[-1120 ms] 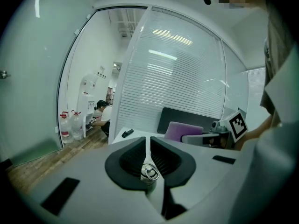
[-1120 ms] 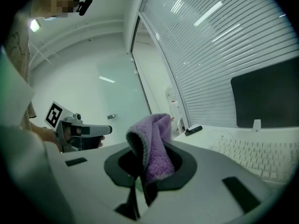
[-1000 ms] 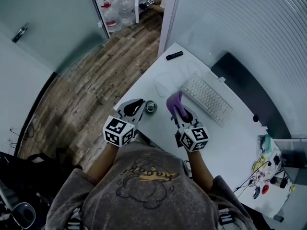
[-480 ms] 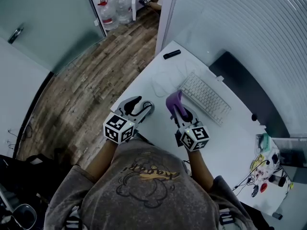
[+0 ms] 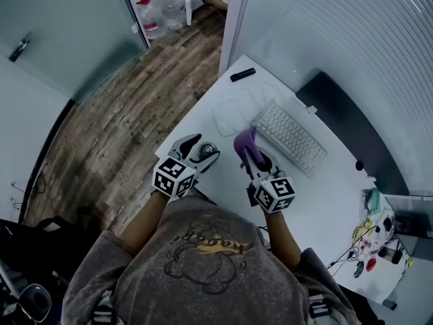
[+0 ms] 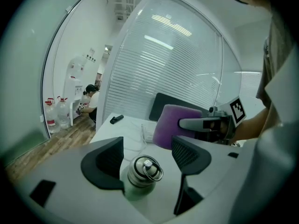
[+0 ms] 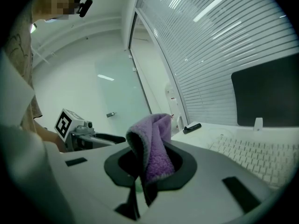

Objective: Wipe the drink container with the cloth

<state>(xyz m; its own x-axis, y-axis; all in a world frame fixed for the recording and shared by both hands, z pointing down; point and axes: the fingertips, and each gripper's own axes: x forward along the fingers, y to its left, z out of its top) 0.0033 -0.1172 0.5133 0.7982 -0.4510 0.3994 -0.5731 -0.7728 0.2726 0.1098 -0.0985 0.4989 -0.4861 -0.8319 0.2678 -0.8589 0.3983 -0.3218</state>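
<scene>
One big white desk [image 5: 318, 202] takes up most of the head view, and a wood floor [image 5: 115, 134] lies below its edge. A pale keyboard [image 5: 291, 139] lies on the desk, past the two tools.

The left gripper [image 5: 197, 151] reaches over the near edge of the desk. Its jaws have just been opening and now stand wide apart. The drink container [image 6: 144, 171], a small shiny metal bottle, stands upright between them. It sits closer to one jaw than the other, and neither pad squeezes it.

The right gripper [image 7: 147, 171] waits just beside it. Its jaws are closed tight on the purple cloth [image 7: 152, 146], which sticks up in a soft fold.

The smallest thing is the little ring [image 6: 154, 170] on the bottle's cap.

What could go wrong? The bottle stands very near the desk's edge. If the jaws close while it is off to one side, one jaw may hit it first and tip it over. It could then roll off onto the floor. The metal looks smooth and round, so it may also slip out of a weak grip when the cloth rubs against it.
</scene>
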